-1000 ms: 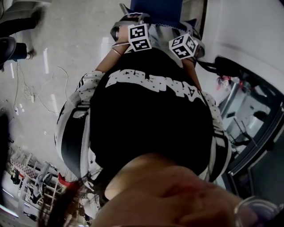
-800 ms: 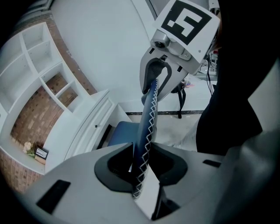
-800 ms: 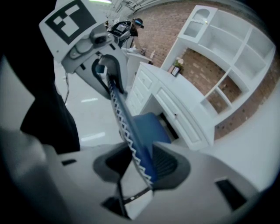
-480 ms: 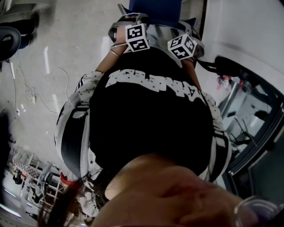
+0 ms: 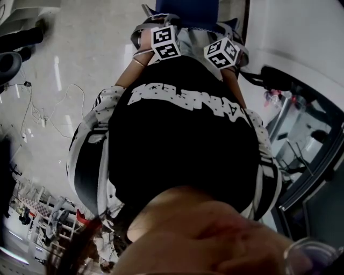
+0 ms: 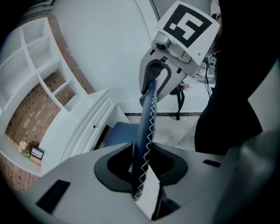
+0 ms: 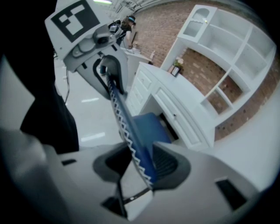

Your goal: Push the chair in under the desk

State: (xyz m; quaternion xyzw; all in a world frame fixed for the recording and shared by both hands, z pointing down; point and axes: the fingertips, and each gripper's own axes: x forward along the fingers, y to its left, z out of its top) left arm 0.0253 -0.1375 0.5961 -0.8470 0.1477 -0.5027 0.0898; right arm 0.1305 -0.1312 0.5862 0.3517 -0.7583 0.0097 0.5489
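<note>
The blue chair shows at the top of the head view, beyond my black shirt. Its backrest top edge, blue with white zigzag stitching, runs between the jaws of my left gripper, which is shut on it. My right gripper is shut on the same backrest edge a little further along. Each gripper view shows the other gripper clamped on the edge: right gripper, left gripper. The chair seat points into the opening of the white desk.
White shelving with a brick back rises above the desk. Cables trail over the pale floor on the left, near a black office chair. Dark-framed furniture stands at the right. A person stands far off.
Both grippers keep their hold on the backrest and the chair stays put. Only the head view has swung slightly, shifting the floor clutter at the left.
</note>
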